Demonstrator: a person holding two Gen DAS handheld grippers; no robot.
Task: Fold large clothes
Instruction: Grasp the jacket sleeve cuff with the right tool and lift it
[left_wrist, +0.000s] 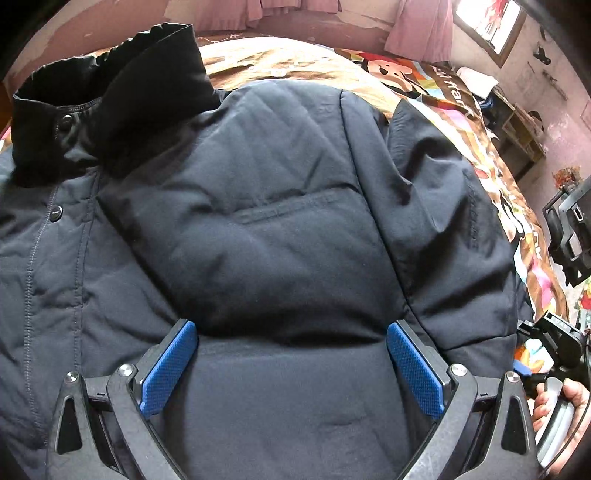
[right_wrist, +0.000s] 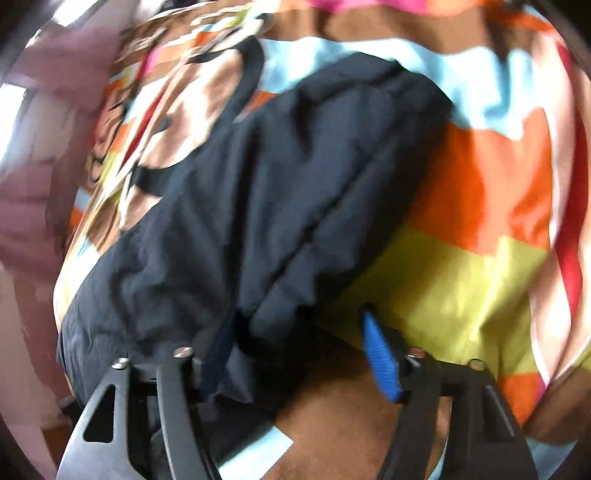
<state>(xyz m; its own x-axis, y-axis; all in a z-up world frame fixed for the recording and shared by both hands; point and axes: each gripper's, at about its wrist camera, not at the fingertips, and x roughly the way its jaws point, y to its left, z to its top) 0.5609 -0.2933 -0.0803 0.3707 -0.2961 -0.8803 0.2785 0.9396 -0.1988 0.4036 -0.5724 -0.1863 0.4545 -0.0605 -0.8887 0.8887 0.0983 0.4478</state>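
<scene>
A dark navy padded jacket (left_wrist: 280, 206) lies spread front-up on the bed, its black collar (left_wrist: 122, 92) at the upper left of the left wrist view. My left gripper (left_wrist: 293, 365) points down at the jacket's body, blue pads (left_wrist: 173, 365) wide apart, open, with puffy fabric bulging between them. In the blurred right wrist view, a jacket sleeve (right_wrist: 295, 177) runs from the top middle to the lower left. My right gripper (right_wrist: 299, 354) is open around the sleeve's near end. Fabric covers its left pad, and the right pad (right_wrist: 380, 358) stands apart from the cloth.
The bed carries a bright cartoon-print cover (left_wrist: 424, 85) (right_wrist: 461, 184). A hand (left_wrist: 554, 402) holds a gripper handle at the right edge. Beyond the bed are a wooden shelf (left_wrist: 517, 129), a framed picture (left_wrist: 487, 26), pink curtains (left_wrist: 421, 26) and black equipment (left_wrist: 569, 229).
</scene>
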